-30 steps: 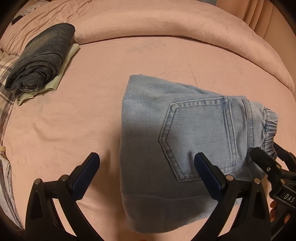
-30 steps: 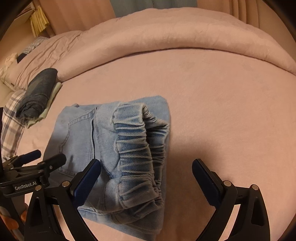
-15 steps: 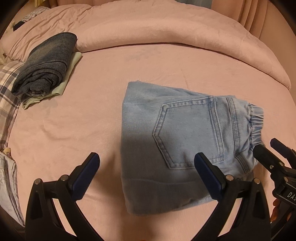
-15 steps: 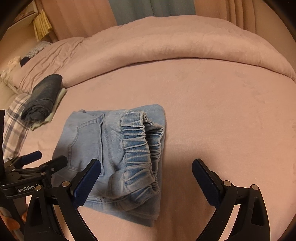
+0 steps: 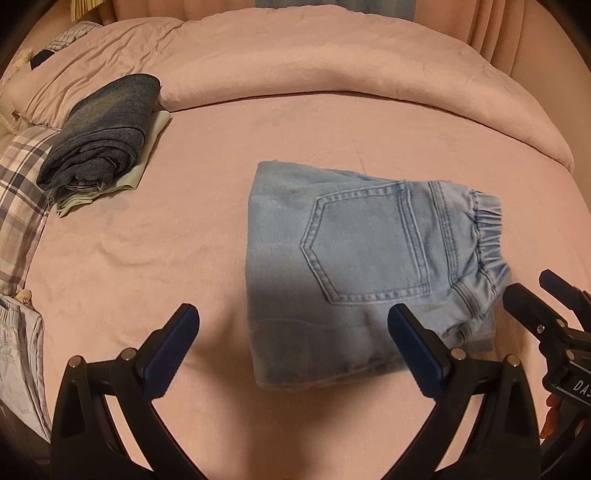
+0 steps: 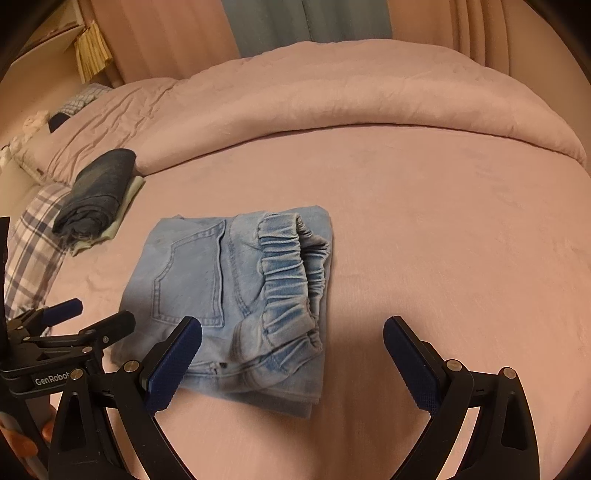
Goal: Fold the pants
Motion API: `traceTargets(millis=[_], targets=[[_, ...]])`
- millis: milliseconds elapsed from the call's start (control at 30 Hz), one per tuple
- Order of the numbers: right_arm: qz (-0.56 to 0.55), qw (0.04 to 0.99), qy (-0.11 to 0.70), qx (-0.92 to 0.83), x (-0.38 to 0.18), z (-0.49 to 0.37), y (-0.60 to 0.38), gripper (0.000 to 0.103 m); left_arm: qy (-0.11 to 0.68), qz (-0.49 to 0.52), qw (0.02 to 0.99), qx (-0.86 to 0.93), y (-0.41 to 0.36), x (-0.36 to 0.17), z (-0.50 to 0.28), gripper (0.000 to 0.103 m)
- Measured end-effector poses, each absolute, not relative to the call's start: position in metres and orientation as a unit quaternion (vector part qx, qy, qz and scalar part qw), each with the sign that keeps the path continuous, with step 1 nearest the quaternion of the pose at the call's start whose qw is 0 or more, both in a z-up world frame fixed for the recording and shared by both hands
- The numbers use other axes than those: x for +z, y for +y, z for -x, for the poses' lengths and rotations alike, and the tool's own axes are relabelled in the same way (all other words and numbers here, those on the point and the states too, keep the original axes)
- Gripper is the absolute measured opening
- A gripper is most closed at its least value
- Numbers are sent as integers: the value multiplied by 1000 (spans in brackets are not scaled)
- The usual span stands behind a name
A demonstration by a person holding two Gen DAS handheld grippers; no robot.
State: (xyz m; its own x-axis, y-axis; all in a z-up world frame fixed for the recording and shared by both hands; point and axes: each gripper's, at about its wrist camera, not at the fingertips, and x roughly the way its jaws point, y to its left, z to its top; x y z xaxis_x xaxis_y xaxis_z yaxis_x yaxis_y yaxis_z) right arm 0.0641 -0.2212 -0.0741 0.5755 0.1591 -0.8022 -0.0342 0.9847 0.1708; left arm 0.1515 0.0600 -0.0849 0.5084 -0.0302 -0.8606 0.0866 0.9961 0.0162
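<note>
Light blue denim pants (image 5: 354, 258) lie folded into a compact rectangle on the pink bed, back pocket up and the elastic waistband at their right side. In the right wrist view the same pants (image 6: 236, 295) show the gathered waistband on top. My left gripper (image 5: 295, 347) is open above the bed, just short of the pants' near edge, with nothing between its fingers. My right gripper (image 6: 291, 358) is open too, hovering above the pants' near right corner. Each gripper shows at the edge of the other's view.
A folded dark denim garment (image 5: 103, 133) sits on a pale green folded cloth (image 5: 147, 147) at the back left. A plaid pillow (image 5: 18, 199) lies at the left edge. A rolled pink duvet (image 5: 332, 62) runs across the back; curtains (image 6: 306, 26) hang behind.
Both grippers have pulled back and up from the folded pants, which now look smaller and farther away. The pants stay as they were.
</note>
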Motion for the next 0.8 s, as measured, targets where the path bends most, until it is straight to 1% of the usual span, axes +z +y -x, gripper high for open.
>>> traceTargets(millis=[800], targets=[[-61, 895, 437, 66, -56, -25, -212, 98, 479, -45, 875, -43, 49, -66, -107, 102]])
